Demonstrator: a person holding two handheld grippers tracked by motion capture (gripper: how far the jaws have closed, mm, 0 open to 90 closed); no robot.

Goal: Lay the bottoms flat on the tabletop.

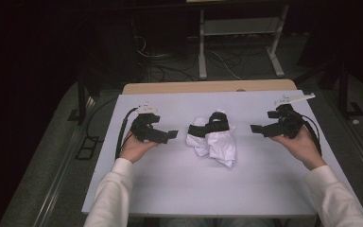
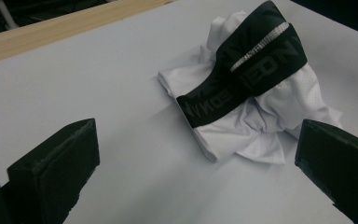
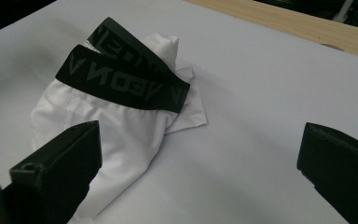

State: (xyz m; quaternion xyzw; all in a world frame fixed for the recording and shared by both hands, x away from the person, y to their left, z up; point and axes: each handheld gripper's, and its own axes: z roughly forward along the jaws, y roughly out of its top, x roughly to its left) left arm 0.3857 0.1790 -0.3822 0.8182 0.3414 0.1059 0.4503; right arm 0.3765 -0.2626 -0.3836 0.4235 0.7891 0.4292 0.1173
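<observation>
A crumpled pair of white underwear (image 1: pixel 215 141) with a black lettered waistband (image 1: pixel 210 126) lies in the middle of the white table top (image 1: pixel 170 175). My left gripper (image 1: pixel 171 135) rests to its left, open, jaws pointing right at the garment with a gap between. My right gripper (image 1: pixel 256 128) sits to its right, open, pointing left at it. In the left gripper view the underwear (image 2: pixel 256 112) lies ahead between the spread jaws, its waistband (image 2: pixel 242 79) on top. In the right gripper view the underwear (image 3: pixel 107 121) lies ahead left, partly behind the left jaw.
The white sheet covers a wooden table whose bare far edge (image 1: pixel 208 87) shows at the back. Beyond it, a metal frame (image 1: pixel 238 33) and cables (image 1: pixel 170 66) lie on the dark floor. A person's white sleeves (image 1: pixel 113 194) enter from below.
</observation>
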